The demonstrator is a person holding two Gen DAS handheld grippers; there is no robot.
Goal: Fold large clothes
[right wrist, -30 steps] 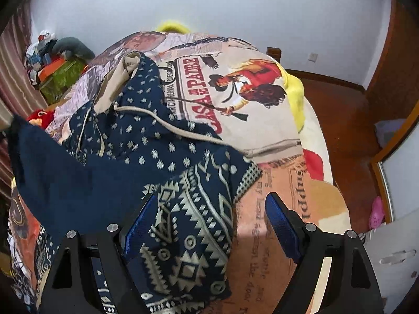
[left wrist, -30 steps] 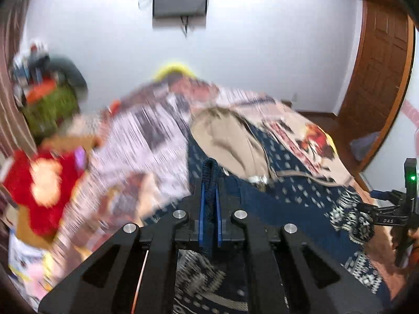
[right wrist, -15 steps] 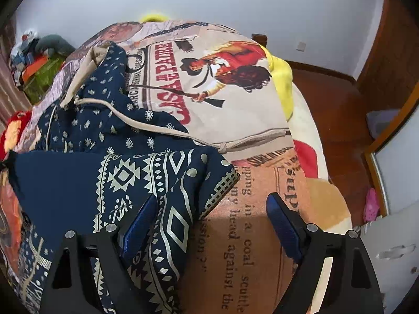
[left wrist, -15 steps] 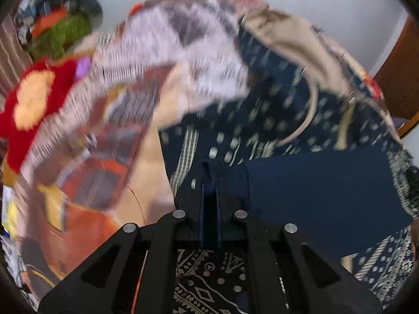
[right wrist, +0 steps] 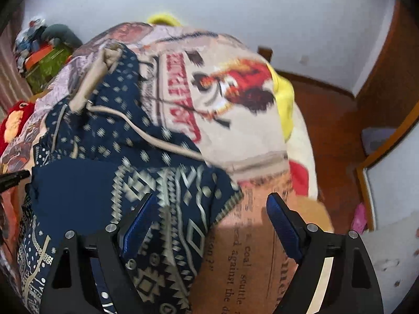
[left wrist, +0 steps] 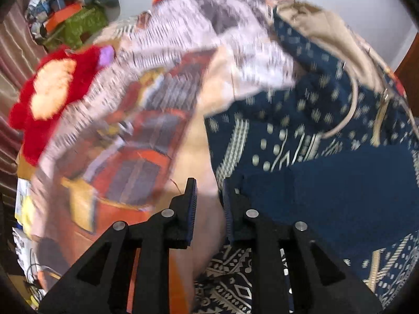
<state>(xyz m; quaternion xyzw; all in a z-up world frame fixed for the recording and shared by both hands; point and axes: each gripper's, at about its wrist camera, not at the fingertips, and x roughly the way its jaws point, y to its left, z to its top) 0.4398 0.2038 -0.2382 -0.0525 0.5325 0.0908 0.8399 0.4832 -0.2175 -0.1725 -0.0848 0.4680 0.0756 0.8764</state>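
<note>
A navy hoodie (left wrist: pixel 327 183) with cream patterns, a beige hood lining and drawcords lies on a printed bedspread (left wrist: pixel 146 141). My left gripper (left wrist: pixel 209 201) is open with a narrow gap; its right finger sits at the hoodie's left edge and nothing is between the pads. In the right wrist view the hoodie (right wrist: pixel 110 167) lies folded, with a patterned sleeve end (right wrist: pixel 183 209) in front. My right gripper (right wrist: pixel 209 225) is open wide above the sleeve end and the bedspread (right wrist: pixel 235 99), holding nothing.
A red plush toy (left wrist: pixel 52 96) lies at the bed's left side. A pile of boxes and clothes (left wrist: pixel 70 15) stands by the far wall. Wooden floor (right wrist: pixel 330 120) and a wooden door frame (right wrist: pixel 387 78) are to the right of the bed.
My left gripper was shut on a navy fold of the hoodie and has opened, letting it go. The fold now lies flat. My right gripper stayed open.
</note>
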